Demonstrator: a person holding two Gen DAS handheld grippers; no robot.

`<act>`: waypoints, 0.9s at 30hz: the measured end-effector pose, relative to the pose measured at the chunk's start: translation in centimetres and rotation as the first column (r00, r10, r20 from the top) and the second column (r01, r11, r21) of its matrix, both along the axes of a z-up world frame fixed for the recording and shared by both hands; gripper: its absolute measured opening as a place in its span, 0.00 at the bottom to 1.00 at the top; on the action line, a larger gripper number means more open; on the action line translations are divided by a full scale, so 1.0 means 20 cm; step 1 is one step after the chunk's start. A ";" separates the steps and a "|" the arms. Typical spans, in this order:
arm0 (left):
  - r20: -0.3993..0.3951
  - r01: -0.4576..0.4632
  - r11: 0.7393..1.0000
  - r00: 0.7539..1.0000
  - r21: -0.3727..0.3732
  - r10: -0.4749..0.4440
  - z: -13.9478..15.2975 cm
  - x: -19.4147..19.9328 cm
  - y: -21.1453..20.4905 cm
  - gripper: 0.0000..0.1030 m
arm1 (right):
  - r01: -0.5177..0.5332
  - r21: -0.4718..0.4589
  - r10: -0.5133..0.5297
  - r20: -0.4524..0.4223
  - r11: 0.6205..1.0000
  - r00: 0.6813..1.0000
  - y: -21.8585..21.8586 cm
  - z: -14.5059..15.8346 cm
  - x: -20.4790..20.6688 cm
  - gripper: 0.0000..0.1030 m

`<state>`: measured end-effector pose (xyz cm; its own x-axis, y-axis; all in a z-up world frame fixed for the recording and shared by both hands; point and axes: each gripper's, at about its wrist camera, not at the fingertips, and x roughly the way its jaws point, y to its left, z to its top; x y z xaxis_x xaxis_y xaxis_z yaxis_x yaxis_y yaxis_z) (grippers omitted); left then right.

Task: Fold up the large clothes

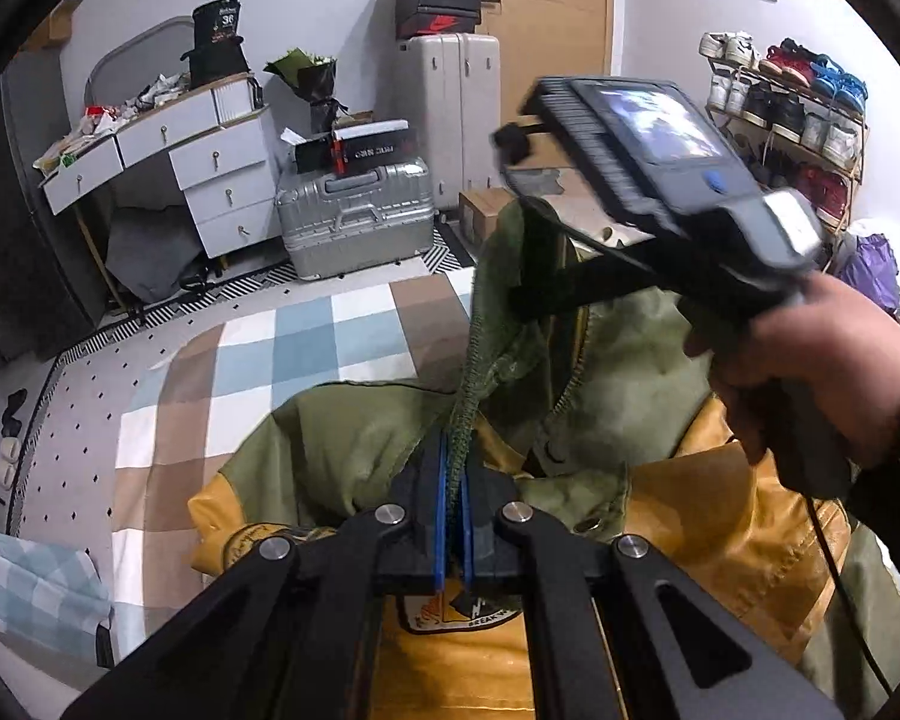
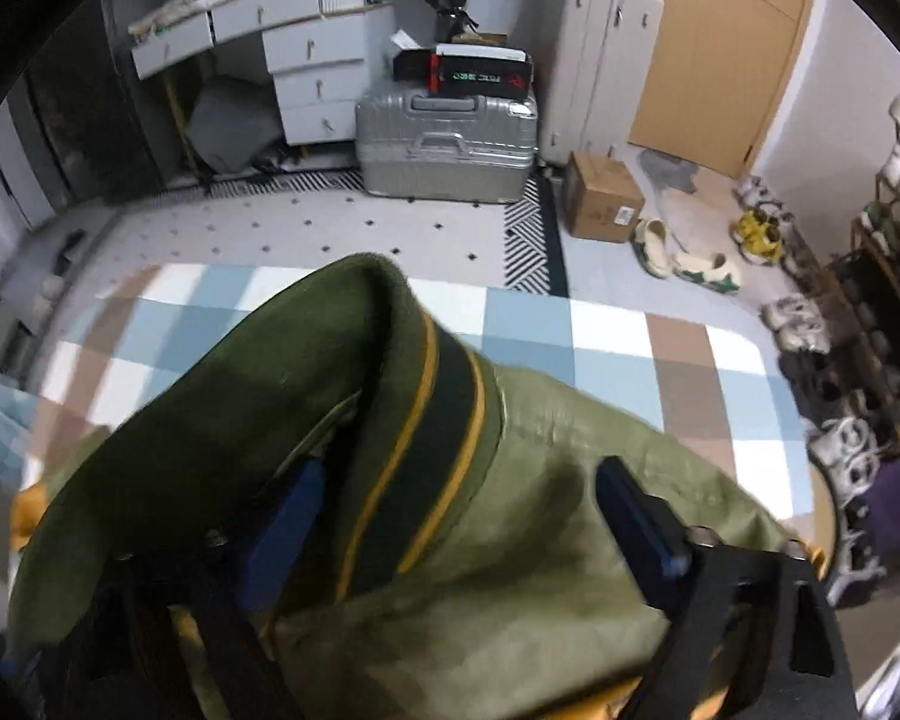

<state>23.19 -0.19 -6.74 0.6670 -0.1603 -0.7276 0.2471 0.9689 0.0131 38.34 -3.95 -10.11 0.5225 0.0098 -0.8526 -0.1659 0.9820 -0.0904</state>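
An olive-green and mustard-yellow jacket (image 1: pixel 342 438) lies bunched on a bed with a blue, brown and white checked cover (image 1: pixel 270 348). My left gripper (image 1: pixel 453 468) is shut on the jacket's dark green ribbed edge, which rises from between the blue pads. A person's hand (image 1: pixel 822 372) holds the right gripper's handle above the jacket on the right. In the right wrist view my right gripper (image 2: pixel 468 516) stands open. The jacket (image 2: pixel 540 570) lies between its fingers, with a ribbed band (image 2: pixel 426 450) striped in yellow. The left pad (image 2: pixel 288 516) is partly hidden by fabric.
Beyond the bed stand a silver suitcase (image 2: pixel 444 144), white drawers (image 2: pixel 318 66), a tall pale suitcase (image 1: pixel 450 114) and a cardboard box (image 2: pixel 600 198). Loose shoes (image 2: pixel 690 264) lie on the floor beside a shoe rack (image 1: pixel 792 114) at the right.
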 end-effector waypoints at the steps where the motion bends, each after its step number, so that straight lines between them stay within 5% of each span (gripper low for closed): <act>1: -0.002 0.002 1.000 1.000 0.000 -0.002 -0.01 0.00 0.00 0.00 | 0.002 -0.032 -0.002 -0.003 0.999 1.000 0.02 -0.01 0.03 0.74; 2: -0.001 0.005 1.000 1.000 0.006 -0.005 -0.01 0.00 0.00 0.00 | 0.000 -0.039 0.000 -0.006 0.999 1.000 0.02 -0.02 0.03 0.67; 4: -0.001 0.002 0.999 1.000 0.036 -0.002 -0.01 0.00 -0.02 0.00 | 0.009 -0.066 -0.010 -0.019 0.998 1.000 0.01 -0.04 0.03 0.22; 6: -0.001 -0.010 0.998 1.000 0.057 0.010 -0.01 0.02 -0.02 0.00 | 0.047 -0.087 -0.048 -0.009 0.995 0.999 -0.04 -0.03 0.02 0.13; 10: -0.016 -0.062 0.996 0.998 0.068 0.063 0.02 0.08 0.00 0.00 | 0.067 -0.007 -0.067 0.065 0.998 0.996 -0.17 0.13 -0.05 0.11; 13: -0.032 -0.112 0.994 0.993 -0.017 0.112 0.15 0.07 0.06 0.00 | 0.067 0.046 -0.072 0.127 0.997 0.989 -0.26 0.30 -0.15 0.11; 19: 0.045 -0.025 0.992 0.998 -0.121 0.031 0.36 -0.33 0.01 0.00 | -0.037 0.179 -0.014 0.278 0.983 0.961 -0.45 0.61 -0.63 0.11; 27: 0.041 0.087 0.979 0.996 -0.186 -0.081 0.26 -0.93 -0.02 0.00 | -0.064 0.400 -0.088 0.350 0.914 0.933 -0.71 0.51 -1.47 0.12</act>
<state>4.53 -0.68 -1.47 0.6690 -0.3478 -0.6569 0.3300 0.9309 -0.1568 9.03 -18.10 0.08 0.7897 0.3000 -0.5352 -0.1850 0.9482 0.2584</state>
